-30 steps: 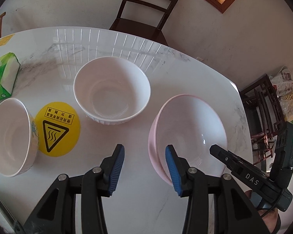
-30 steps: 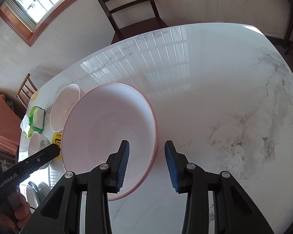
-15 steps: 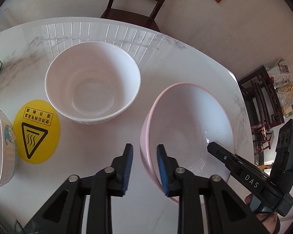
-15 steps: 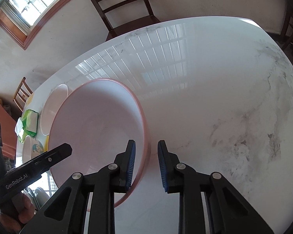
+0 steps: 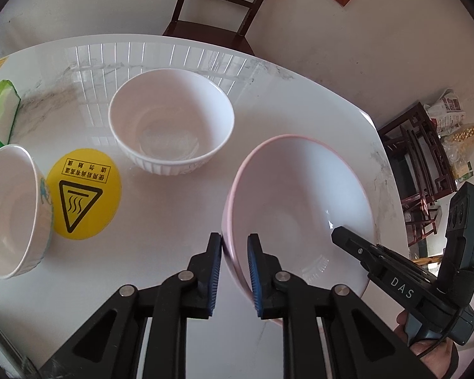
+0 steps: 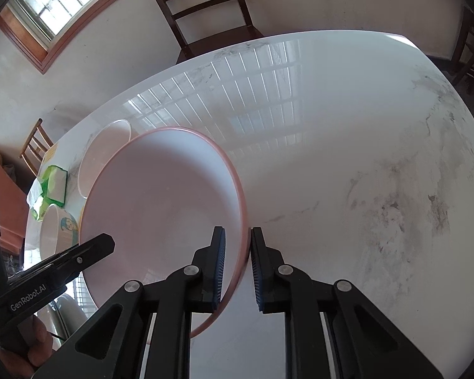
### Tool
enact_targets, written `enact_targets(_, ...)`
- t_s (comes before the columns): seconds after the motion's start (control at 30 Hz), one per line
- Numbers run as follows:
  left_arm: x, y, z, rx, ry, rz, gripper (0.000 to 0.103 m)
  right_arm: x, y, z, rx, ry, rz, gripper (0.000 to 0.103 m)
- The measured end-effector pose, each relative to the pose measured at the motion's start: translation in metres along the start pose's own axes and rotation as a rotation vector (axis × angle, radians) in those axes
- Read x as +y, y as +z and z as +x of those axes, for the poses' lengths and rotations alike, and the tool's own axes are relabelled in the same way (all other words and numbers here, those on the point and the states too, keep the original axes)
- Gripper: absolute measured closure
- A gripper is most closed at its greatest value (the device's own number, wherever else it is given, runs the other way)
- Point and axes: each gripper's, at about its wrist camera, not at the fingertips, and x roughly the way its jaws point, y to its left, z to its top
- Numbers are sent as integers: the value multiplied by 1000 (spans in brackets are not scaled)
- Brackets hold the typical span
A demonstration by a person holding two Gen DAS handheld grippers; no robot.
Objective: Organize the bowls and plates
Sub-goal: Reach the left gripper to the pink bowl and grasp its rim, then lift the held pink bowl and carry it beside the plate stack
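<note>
Both sets of jaws have narrowed since a second ago, when they stood wide beside the pink bowl [image 5: 303,208]; now each straddles its rim. On the left gripper [image 5: 233,271] the blue pads sit nearly together, one outside the bowl wall and one inside, pinching the near-left rim. On the right gripper [image 6: 237,268] the jaws are likewise drawn in over the opposite rim — whether they press firmly on the wall I cannot tell, though the gap is barely wider than the rim itself. The pink bowl looks tilted, its far edge raised; whether its base touches the tabletop [image 6: 347,158] is hidden.

Ahead and left of the left jaws a white ribbed bowl [image 5: 170,126] stands upright on the tabletop, apart from the pink one. Further left lies a yellow round warning sticker [image 5: 83,192], and beside it a small white bowl [image 5: 12,208] with a printed figure, tipped toward the camera. Beyond that — a green tissue pack [image 5: 0,117]. A dark wooden chair [image 5: 218,6] stands past the tabletop's far edge.
</note>
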Motion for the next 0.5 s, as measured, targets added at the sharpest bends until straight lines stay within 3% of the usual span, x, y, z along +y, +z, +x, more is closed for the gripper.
enact_targets(0.5, 28, -62, -68, -33, 22, -7, 86, 51, -67, -39, 8, 48, -75, 87)
